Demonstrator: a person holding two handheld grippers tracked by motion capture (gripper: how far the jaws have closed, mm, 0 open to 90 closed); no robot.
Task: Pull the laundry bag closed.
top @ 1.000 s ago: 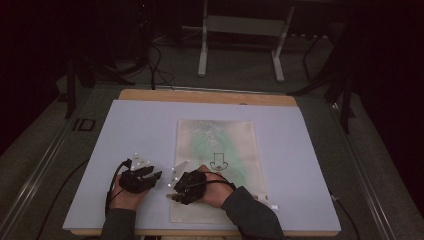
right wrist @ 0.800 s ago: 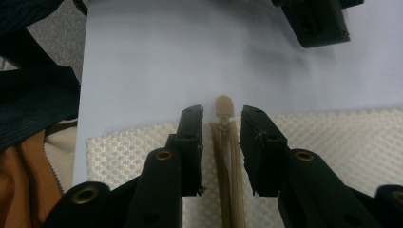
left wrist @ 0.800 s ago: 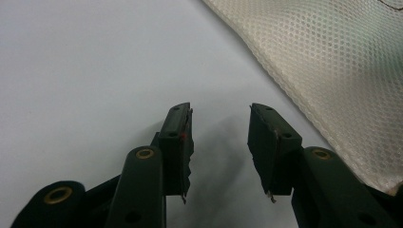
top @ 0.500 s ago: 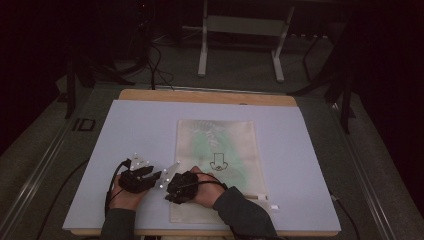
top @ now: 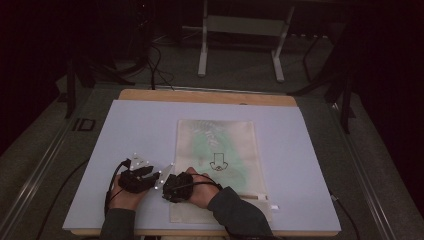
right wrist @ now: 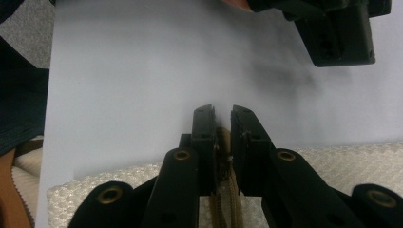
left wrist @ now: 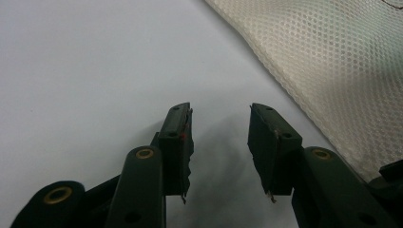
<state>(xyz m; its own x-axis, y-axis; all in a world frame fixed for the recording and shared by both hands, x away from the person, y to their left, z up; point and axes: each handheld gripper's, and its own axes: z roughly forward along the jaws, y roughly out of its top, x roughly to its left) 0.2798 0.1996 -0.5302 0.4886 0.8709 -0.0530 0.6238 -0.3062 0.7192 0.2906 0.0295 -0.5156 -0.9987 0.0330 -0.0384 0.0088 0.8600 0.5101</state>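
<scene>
Pale tabletop (top: pixel 130 130): our right gripper (right wrist: pixel 222 124) has just closed on the mesh bag's (top: pixel 225 145) near-edge zipper (right wrist: pixel 227 190) to work it; left gripper (left wrist: pixel 219 124) gapes empty beside.

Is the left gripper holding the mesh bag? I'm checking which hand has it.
No, the left gripper has open jaws over bare table, beside the mesh bag.
</scene>
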